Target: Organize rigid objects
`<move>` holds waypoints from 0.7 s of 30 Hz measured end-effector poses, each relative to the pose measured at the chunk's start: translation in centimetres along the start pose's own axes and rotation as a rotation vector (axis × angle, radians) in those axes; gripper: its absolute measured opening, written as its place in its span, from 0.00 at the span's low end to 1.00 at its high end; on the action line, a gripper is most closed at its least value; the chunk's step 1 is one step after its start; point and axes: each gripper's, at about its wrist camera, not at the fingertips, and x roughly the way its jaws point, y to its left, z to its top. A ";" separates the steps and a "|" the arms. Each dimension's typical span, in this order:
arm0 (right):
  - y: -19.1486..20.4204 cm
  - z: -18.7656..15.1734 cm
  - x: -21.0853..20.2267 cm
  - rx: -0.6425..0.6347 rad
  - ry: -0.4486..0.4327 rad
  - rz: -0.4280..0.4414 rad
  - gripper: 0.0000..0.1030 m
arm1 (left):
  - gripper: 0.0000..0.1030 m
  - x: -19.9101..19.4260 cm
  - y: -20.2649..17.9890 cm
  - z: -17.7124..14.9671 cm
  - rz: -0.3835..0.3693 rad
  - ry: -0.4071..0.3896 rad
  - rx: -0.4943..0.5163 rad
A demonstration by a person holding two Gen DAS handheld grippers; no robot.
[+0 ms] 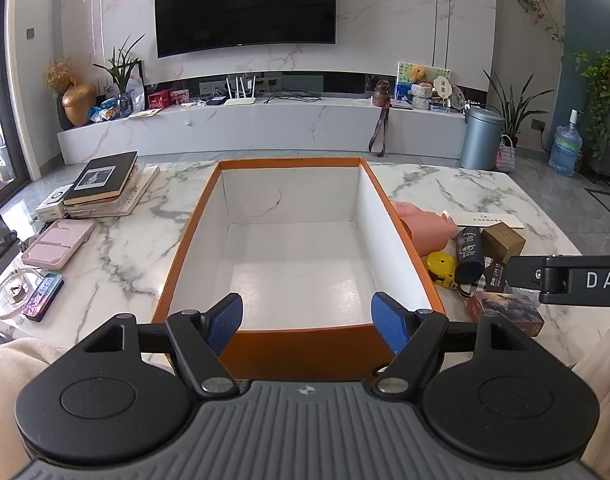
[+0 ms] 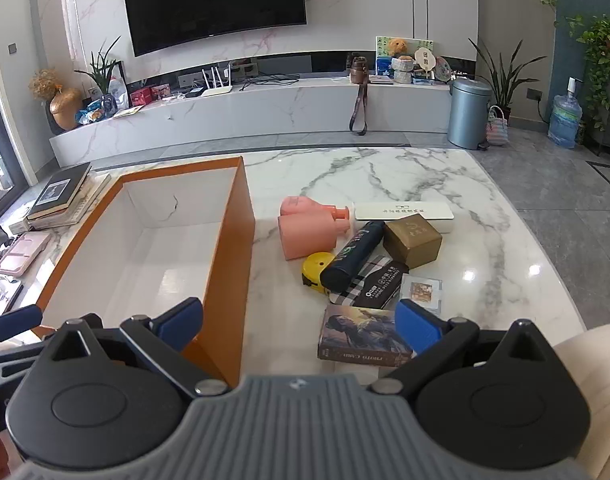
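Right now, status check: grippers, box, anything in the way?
Left gripper open at the orange box, right gripper open, both empty. Box empty. Items piled right of it; photo card box nearest. Nothing in the way.

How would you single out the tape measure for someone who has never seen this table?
Start at the big orange box on the marble table; a cluster of items lies to its right. The tape measure sits at the cluster's box-side edge, below the pink bottle, against the dark bottle. It is the only yellow thing.

Wall: white marble, with a dark TV (image 1: 245, 4)
Floor: grey tiles
Furniture: a long marble shelf (image 1: 265, 124), a marble table (image 2: 405, 184)
Light: daylight from the left
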 end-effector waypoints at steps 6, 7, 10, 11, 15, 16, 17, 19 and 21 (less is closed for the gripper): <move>-0.3 -0.1 0.1 0.000 0.002 -0.002 0.98 | 0.84 0.0 -0.1 0.0 0.006 0.003 -0.004; -0.4 -0.1 0.2 0.000 0.003 -0.003 0.98 | 0.84 0.0 -0.1 0.0 0.006 0.003 -0.003; -0.4 -0.1 0.2 0.001 0.006 -0.005 0.98 | 0.84 0.0 -0.2 -0.1 0.008 0.005 -0.005; -0.3 -0.1 0.2 0.000 0.007 -0.006 0.98 | 0.84 0.0 -0.2 -0.1 0.008 0.006 -0.005; -0.4 -0.1 0.2 0.000 0.012 -0.006 0.98 | 0.84 0.0 -0.6 -0.2 0.014 0.009 -0.002; -0.4 -0.1 0.2 0.000 0.013 -0.005 0.98 | 0.84 0.1 -0.6 -0.2 0.016 0.011 -0.002; -0.4 -0.2 0.2 0.001 0.014 -0.004 0.98 | 0.84 0.1 -0.7 -0.2 0.016 0.012 -0.002; -0.4 -0.2 0.2 0.002 0.014 -0.003 0.98 | 0.84 0.1 -0.7 -0.2 0.019 0.014 -0.003; -0.4 -0.1 0.2 0.002 0.017 -0.002 0.98 | 0.84 0.1 -0.7 -0.2 0.019 0.013 -0.005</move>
